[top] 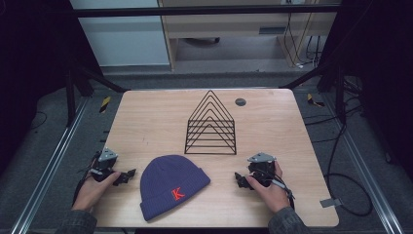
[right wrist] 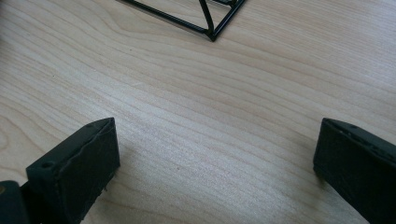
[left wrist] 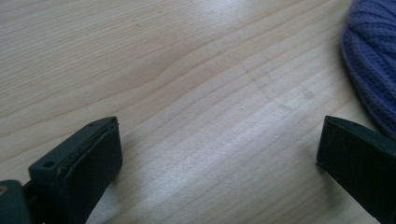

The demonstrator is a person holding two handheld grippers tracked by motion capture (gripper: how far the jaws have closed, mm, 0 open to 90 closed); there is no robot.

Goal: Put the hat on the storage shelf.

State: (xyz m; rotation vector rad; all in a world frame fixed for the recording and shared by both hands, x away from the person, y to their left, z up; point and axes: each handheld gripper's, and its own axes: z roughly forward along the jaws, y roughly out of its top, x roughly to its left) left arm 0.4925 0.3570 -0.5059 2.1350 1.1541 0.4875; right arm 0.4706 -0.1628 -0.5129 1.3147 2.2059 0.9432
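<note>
**Beanie lies between two wide-open grippers, the left one closer**

High view: the blue beanie (top: 170, 184) lies flat on the near middle of the wooden table (top: 146, 122), its folded cuff with the red letter toward the person and its rounded crown pointing away toward the black wire rack (top: 211, 124). Its long axis runs roughly near-to-far, leaning a little to the left at the cuff. The left gripper (top: 127, 176) rests on the table just beside the hat's left edge, jaws aimed rightward at it. The right gripper (top: 238, 179) sits on the other side, aimed leftward, with a somewhat wider strip of bare wood between it and the hat. By my reading the left is the nearer one, and the hat lies straight ahead of its jaws

Left gripper view: the two black jaws stand wide apart with nothing between them, low over the wood. The ribbed knit of the beanie (left wrist: 371, 60) curves in at the upper right, just beyond the right-hand jaw, so a short push forward and toward that side would likely meet its edge

Right gripper view: jaws spread wide, holding nothing, bare wood between them. A corner of the wire rack (right wrist: 205, 21) stands ahead at the top, well apart from the jaws
</note>
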